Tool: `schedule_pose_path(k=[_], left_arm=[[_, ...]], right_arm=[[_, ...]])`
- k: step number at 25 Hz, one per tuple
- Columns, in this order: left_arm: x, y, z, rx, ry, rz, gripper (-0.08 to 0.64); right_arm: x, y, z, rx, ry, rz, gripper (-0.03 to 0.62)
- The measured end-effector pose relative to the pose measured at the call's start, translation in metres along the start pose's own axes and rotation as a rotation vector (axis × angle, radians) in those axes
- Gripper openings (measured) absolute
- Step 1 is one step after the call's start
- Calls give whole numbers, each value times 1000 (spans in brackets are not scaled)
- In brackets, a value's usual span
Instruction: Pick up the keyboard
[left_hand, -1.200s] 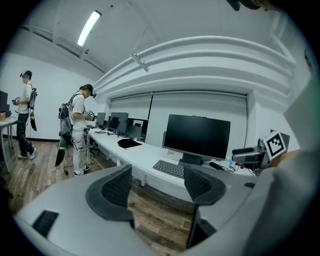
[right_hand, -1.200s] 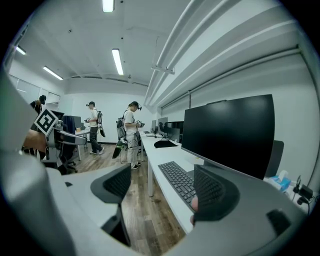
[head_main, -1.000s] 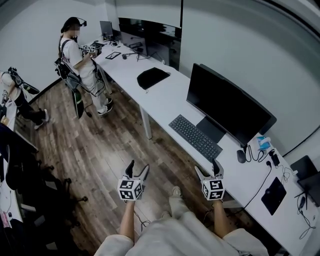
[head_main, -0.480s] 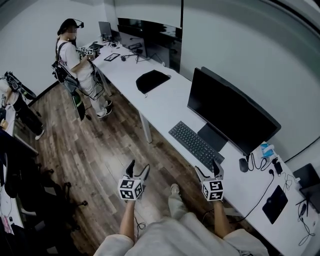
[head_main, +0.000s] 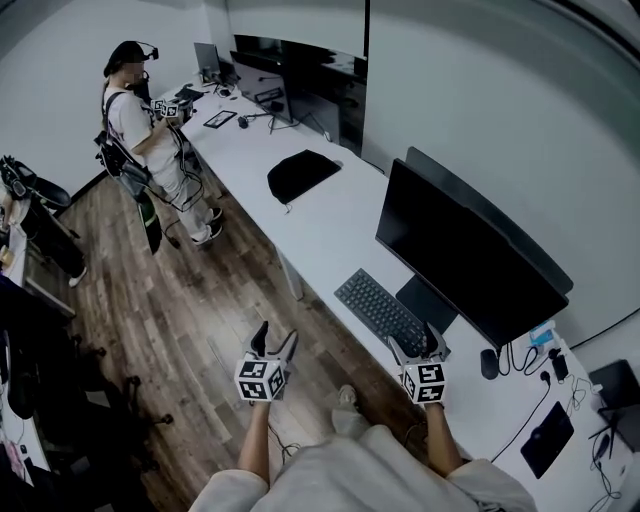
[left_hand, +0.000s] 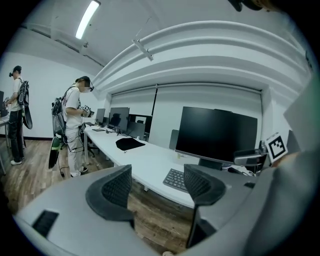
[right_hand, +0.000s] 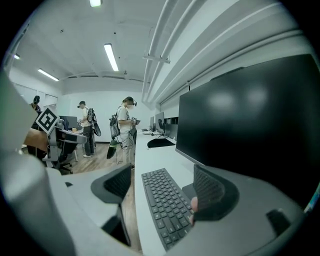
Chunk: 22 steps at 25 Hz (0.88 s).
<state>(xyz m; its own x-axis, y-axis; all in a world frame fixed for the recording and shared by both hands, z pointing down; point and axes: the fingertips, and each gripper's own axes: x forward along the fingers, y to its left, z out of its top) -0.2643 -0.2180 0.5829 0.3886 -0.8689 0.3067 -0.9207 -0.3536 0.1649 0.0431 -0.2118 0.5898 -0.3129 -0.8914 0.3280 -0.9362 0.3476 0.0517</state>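
Observation:
A dark grey keyboard (head_main: 386, 311) lies on the long white desk (head_main: 310, 215) in front of a black monitor (head_main: 465, 255). My right gripper (head_main: 418, 346) hovers open just at the keyboard's near end, above the desk's front edge; the keyboard (right_hand: 165, 202) runs between its jaws in the right gripper view. My left gripper (head_main: 274, 343) is open over the wooden floor, left of the desk, with nothing between its jaws. From the left gripper view the keyboard (left_hand: 176, 179) shows ahead on the desk.
A black mouse (head_main: 489, 363) and cables lie right of the monitor stand. A black cloth (head_main: 301, 172) rests further along the desk. Another person (head_main: 150, 140) stands at the desk's far end. Office chairs (head_main: 40, 400) crowd the left side.
The view has shifted toward the desk: the keyboard and monitor now sit closer to my right gripper. Both grippers stay open. The far person has stepped slightly away.

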Motion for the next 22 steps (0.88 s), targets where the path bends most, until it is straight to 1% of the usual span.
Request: schedule_pose_path(k=[3, 11, 16, 22], left_arm=[[25, 4, 9, -4, 8, 8, 305], [89, 6, 35, 16, 20, 13, 305], [119, 12, 44, 15, 23, 20, 305], [144, 14, 52, 31, 34, -2, 305]], right_arm=[[23, -11, 5, 2, 10, 12, 383], [77, -49, 18, 20, 13, 26, 382], [103, -57, 22, 24, 15, 45, 382], [120, -64, 24, 36, 24, 38, 382]])
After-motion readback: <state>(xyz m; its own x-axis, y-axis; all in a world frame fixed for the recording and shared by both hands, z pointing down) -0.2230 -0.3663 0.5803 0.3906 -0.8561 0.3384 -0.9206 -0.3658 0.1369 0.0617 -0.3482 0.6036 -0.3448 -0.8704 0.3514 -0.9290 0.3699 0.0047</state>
